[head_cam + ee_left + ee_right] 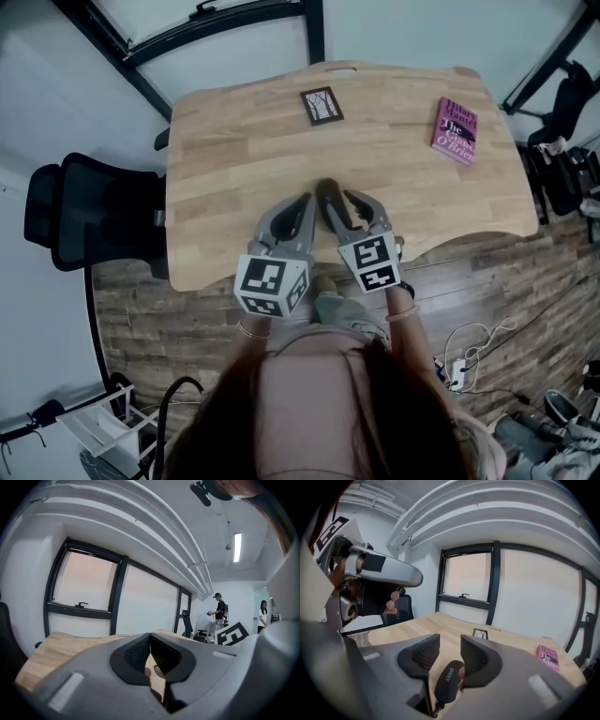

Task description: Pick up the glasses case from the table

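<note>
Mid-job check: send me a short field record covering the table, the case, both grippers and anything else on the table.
table: light wooden table, curved front edge
right: right hand-held gripper, jaws apart
left: left hand-held gripper, jaws together, empty
target: black oval glasses case, between the right jaws, not clamped
others: pink book near far right corner; small dark-framed picture at far side, centre

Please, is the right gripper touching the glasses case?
Cannot tell. The right gripper view shows the glasses case between the parted jaws of the right gripper, clear of one jaw, overlapping the other.
</note>
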`<control>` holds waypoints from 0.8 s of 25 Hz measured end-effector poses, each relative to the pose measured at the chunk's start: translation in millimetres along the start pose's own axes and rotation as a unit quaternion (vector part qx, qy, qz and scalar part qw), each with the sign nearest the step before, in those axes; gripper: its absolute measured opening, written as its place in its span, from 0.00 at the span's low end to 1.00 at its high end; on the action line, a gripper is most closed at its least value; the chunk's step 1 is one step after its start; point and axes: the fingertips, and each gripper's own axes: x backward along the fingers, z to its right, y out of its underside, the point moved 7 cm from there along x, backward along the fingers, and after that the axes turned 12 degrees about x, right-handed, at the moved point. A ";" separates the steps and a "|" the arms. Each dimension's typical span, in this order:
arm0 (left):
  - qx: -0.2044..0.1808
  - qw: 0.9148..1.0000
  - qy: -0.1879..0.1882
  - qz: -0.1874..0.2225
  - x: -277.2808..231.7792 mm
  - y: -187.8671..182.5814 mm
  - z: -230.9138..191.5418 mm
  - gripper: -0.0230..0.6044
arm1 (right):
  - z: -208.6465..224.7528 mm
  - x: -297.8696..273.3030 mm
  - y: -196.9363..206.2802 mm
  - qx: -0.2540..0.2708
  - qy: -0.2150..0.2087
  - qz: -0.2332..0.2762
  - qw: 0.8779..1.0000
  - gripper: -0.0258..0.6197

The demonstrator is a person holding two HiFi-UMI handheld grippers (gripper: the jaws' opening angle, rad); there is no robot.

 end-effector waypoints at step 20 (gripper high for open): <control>0.008 1.000 -0.004 -0.015 -40.2 5.4 -14.5 0.05 | 1.1 -54.6 50.3 0.024 -0.040 -0.067 0.997 0.42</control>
